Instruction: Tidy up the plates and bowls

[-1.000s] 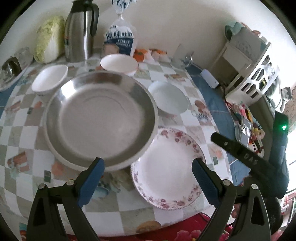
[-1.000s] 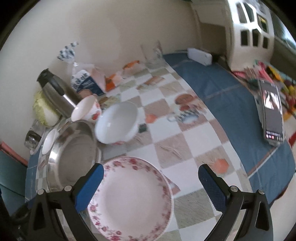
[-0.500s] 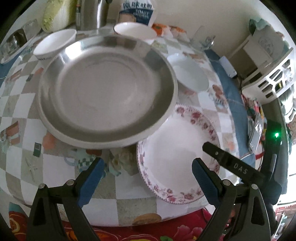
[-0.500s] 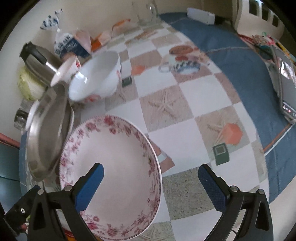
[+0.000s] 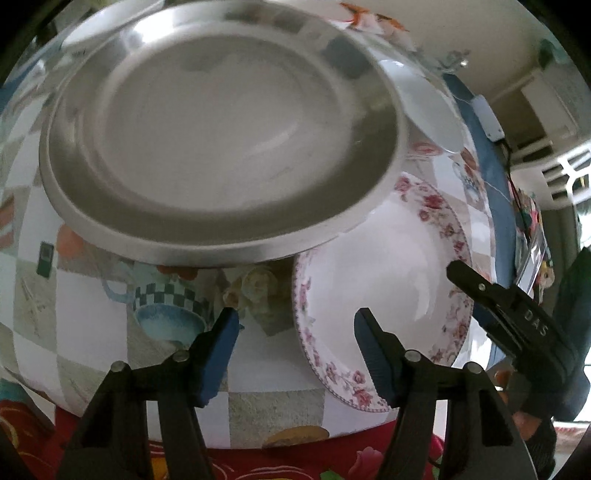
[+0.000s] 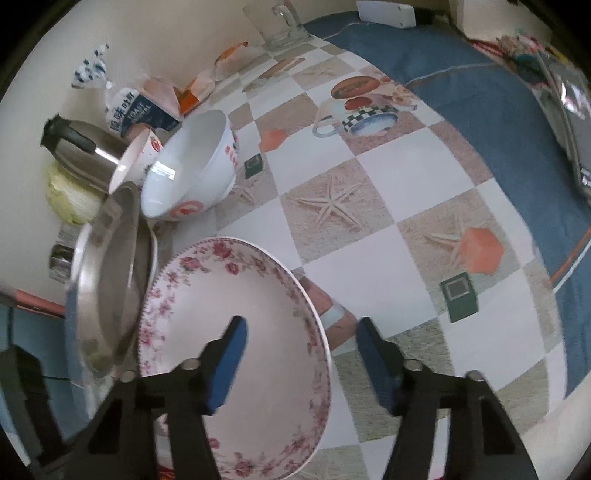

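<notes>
A white plate with a pink flower rim lies on the checked tablecloth near the table's front edge. A large steel pan overlaps its far-left side. My left gripper hangs low over the plate's left rim, jaws closing, with the rim between the blue pads and untouched. In the right wrist view my right gripper straddles the right rim of the flowered plate; its jaws are closing too and the pads are clear of the rim. The right gripper's body shows beside the plate.
A white bowl and a smaller bowl stand behind the steel pan. Against the wall are a steel kettle, a cabbage, a bread bag and a glass mug. A blue cloth covers the table's right part.
Both grippers have come down close over the flowered plate and their jaws have narrowed. Each now has a side of the plate's rim between its pads.
</notes>
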`<state>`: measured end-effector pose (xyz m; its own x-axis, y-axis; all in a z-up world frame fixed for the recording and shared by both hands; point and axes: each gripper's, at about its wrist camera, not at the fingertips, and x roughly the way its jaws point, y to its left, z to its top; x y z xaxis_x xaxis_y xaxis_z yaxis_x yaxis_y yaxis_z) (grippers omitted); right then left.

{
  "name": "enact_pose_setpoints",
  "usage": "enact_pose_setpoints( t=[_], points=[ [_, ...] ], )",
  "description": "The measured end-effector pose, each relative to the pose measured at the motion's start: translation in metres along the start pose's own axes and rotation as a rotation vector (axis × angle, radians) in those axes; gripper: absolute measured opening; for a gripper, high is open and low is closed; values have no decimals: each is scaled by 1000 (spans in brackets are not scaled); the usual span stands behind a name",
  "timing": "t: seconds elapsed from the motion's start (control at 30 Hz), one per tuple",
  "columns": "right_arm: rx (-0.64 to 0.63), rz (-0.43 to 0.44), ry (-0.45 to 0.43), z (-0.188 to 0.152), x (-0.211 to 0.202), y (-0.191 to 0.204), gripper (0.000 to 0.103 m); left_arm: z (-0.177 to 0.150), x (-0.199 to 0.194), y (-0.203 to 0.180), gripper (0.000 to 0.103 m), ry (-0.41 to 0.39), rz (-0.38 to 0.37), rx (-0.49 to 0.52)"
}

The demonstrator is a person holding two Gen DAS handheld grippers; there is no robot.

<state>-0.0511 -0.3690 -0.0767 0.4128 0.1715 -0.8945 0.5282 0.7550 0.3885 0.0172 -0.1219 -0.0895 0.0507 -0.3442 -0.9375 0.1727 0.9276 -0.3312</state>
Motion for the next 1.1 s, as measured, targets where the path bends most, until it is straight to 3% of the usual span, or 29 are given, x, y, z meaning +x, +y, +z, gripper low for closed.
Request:
enact_pose_setpoints(
  t=[0.1,0.23,0.37,0.53,0.87,1.1],
  points=[
    [12,15,-3,1,0,-3,58,1,3,2,64,-1,-10,-16],
    [30,41,8,0,2,-9,30,4,4,2,54,-18,-16,-16],
    [49,40,8,-1,4,-16,18,6,6,3,47,-37,-18,-31],
    [55,51,8,-3,3,-18,17,12,9,1,40,-60,9,-21],
    [72,34,-3,-4,-3,-31,16,14,16,-14,35,-72,16,28],
    [133,93,-8,-5,-7,-52,16,15,22,-25,31,-75,-1,84]
  ],
)
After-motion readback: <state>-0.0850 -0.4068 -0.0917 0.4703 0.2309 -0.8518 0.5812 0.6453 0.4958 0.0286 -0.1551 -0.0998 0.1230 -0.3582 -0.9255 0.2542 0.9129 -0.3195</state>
